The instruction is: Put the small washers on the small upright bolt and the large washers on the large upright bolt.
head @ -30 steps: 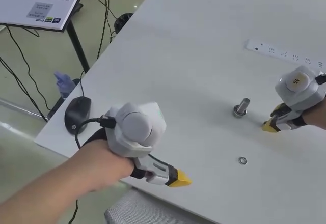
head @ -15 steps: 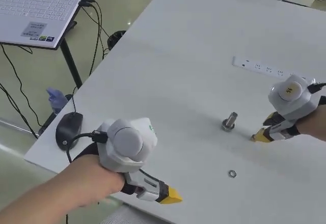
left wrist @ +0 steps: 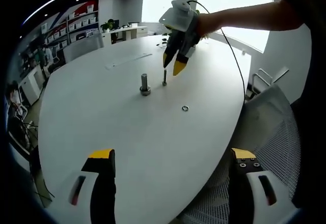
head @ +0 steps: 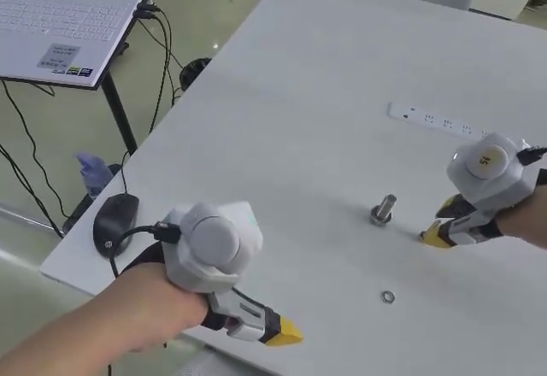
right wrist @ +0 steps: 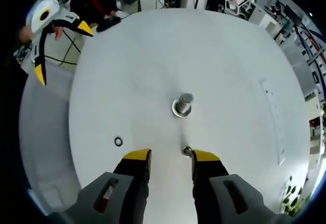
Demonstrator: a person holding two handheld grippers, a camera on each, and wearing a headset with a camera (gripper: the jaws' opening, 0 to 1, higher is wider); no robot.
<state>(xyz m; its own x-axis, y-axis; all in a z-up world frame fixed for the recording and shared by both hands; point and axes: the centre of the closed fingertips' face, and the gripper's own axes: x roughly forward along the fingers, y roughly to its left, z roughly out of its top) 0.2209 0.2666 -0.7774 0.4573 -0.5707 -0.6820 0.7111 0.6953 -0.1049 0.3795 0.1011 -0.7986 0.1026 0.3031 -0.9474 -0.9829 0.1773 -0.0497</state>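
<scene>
The large upright bolt (head: 383,209) (right wrist: 182,104) (left wrist: 145,85) stands mid-table with a wider ring at its base. The thin small bolt (right wrist: 187,151) (left wrist: 164,76) stands just inside my right gripper's right jaw. My right gripper (right wrist: 170,159) (head: 436,237) (left wrist: 173,67) is open and holds nothing, its tips low beside the large bolt. One small washer (head: 388,296) (right wrist: 118,141) (left wrist: 185,108) lies flat on the table nearer the front edge. My left gripper (left wrist: 170,160) (head: 286,333) (right wrist: 56,40) is wide open and holds nothing, hovering at the table's near edge.
A white power strip (head: 436,120) lies on the white table (head: 282,137) beyond the bolts. A black mouse (head: 115,218) sits at the left corner. A laptop (head: 60,8) rests on a stand off the table's left. A mesh chair (left wrist: 265,132) is by the near edge.
The head camera has shifted, so the whole scene sits a little lower and further left. Both grippers keep about the same place relative to the large bolt.
</scene>
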